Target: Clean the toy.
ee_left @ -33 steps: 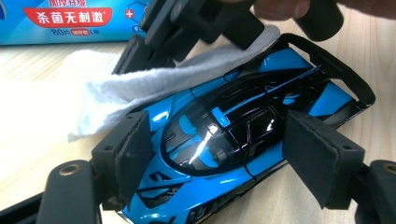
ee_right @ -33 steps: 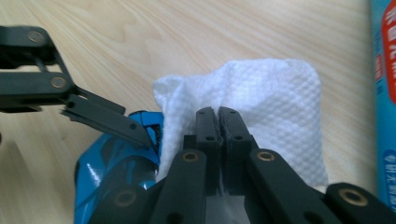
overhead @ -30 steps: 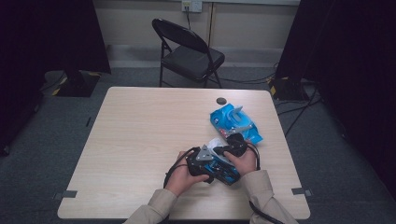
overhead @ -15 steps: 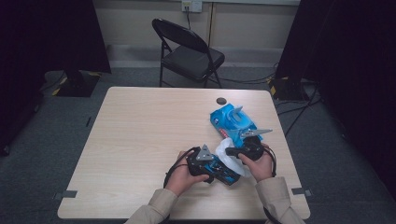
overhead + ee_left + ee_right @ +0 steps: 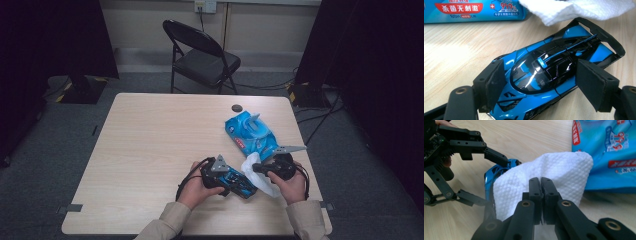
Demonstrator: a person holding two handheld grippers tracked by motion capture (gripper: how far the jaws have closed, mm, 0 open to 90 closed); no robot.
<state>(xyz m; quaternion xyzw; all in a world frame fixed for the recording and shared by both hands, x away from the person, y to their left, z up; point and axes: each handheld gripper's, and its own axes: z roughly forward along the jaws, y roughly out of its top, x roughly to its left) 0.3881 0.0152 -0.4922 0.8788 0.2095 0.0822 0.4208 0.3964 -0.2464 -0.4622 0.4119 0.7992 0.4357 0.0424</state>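
At the near edge of a pale wooden table [image 5: 150,145], a person's left gripper [image 5: 541,87] clamps a blue and black toy car [image 5: 549,70], its 2 padded jaws pressing the car's flanks while the car rests on the tabletop. The right gripper [image 5: 541,182], jaws pinched tight together, holds a white wipe [image 5: 554,180] bunched up just beside the car, which in the right gripper view peeks out from behind the cloth's left edge. In the high view the left gripper [image 5: 235,181] and right gripper [image 5: 256,168] sit close together near the table's front right, the wipe [image 5: 252,167] between them. A blue pack of wet wipes [image 5: 250,134] lies just behind, and a small dark round object [image 5: 236,107] sits farther back. A black folding chair [image 5: 200,57] stands beyond the table.
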